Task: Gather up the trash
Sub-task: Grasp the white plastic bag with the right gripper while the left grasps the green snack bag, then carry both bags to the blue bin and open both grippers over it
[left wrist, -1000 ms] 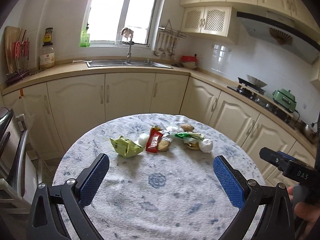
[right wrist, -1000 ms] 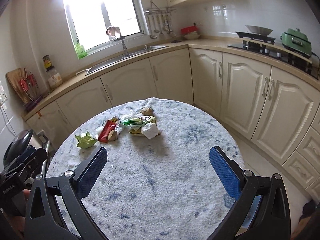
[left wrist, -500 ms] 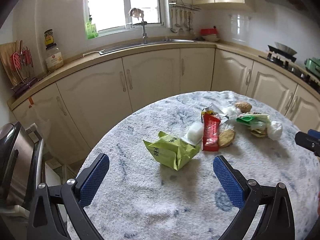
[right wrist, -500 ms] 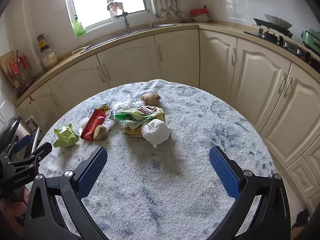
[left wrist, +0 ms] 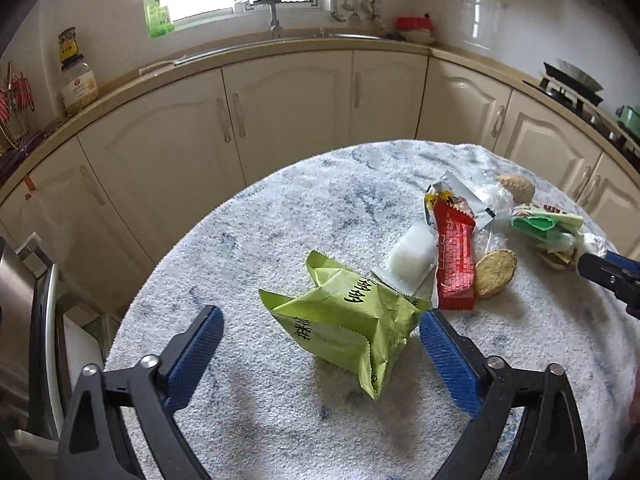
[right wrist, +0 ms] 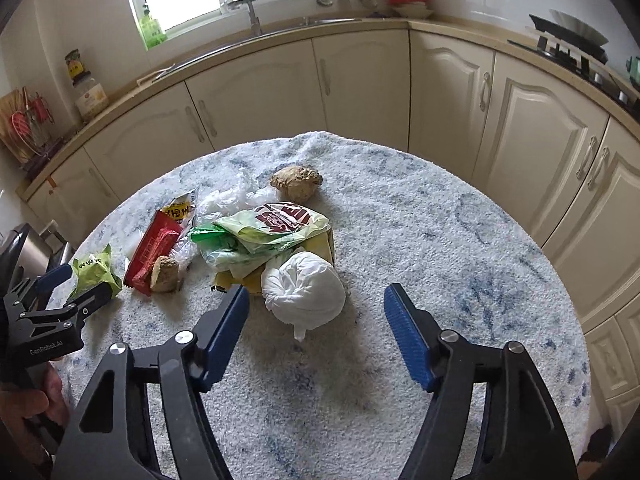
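A crumpled green wrapper (left wrist: 344, 320) lies on the round table's blue-and-white cloth (left wrist: 280, 216). My left gripper (left wrist: 320, 316) straddles it, its jaws closing, and the right pad is at the wrapper's edge without squeezing it. A knotted white bag (right wrist: 304, 292) sits between the closing jaws of my right gripper (right wrist: 317, 292), with gaps on both sides. Behind it lie a green-and-white plastic bag (right wrist: 264, 232), a red wrapper (right wrist: 154, 246), a biscuit (right wrist: 164, 274) and a brown lump (right wrist: 296, 180). The left gripper (right wrist: 80, 286) shows around the green wrapper (right wrist: 96, 272).
A small white packet (left wrist: 412, 254) lies beside the red wrapper (left wrist: 454, 264). Cream cabinets (right wrist: 360, 80) and a counter with a sink curve behind the table. A hob (right wrist: 568, 44) stands at the right and a steel appliance (left wrist: 20, 320) at the left. A hand (right wrist: 28, 408) holds the left gripper.
Both grippers came forward and down onto the trash, and their jaws narrowed. The green wrapper now lies between the left jaws and the white bag between the right.
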A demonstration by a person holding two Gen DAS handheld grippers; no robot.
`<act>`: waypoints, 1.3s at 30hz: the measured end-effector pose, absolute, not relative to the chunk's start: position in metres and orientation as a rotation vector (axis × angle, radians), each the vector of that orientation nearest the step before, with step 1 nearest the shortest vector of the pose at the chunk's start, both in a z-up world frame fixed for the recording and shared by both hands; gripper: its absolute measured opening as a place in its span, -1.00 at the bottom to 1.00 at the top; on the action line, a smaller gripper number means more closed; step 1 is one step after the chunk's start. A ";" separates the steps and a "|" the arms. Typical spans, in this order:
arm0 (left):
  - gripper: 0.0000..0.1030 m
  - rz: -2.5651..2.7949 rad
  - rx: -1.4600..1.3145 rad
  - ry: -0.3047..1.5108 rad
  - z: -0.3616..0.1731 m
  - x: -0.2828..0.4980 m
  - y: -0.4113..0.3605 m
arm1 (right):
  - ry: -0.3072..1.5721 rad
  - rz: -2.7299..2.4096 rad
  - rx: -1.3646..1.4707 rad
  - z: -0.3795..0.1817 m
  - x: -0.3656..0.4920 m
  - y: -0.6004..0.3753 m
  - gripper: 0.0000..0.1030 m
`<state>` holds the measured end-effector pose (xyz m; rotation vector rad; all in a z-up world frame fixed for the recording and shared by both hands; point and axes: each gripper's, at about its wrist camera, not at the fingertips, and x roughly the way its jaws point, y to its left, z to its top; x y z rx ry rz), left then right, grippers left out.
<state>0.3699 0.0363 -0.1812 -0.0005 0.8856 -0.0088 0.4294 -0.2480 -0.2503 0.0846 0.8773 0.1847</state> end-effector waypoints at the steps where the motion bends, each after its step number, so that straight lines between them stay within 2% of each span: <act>1: 0.40 -0.023 -0.011 0.913 -0.186 0.374 0.038 | 0.880 0.188 0.084 -0.252 0.431 -0.247 0.09; 2: 0.23 -0.028 -0.016 0.896 -0.185 0.374 0.039 | 0.883 0.197 0.085 -0.254 0.432 -0.245 -0.09; 4: -0.01 -0.037 -0.018 0.888 -0.187 0.373 0.040 | 0.883 0.210 0.086 -0.255 0.433 -0.242 -0.21; 8: -0.17 -0.065 -0.051 0.878 -0.187 0.378 0.046 | 0.872 0.215 0.084 -0.255 0.430 -0.241 -0.25; 19: -0.19 -0.085 -0.087 0.805 -0.172 0.319 0.043 | 0.837 0.241 0.124 -0.238 0.379 -0.259 -0.26; 39: -0.19 -0.199 -0.053 0.623 -0.110 0.189 -0.061 | 0.679 0.255 0.211 -0.179 0.256 -0.328 -0.26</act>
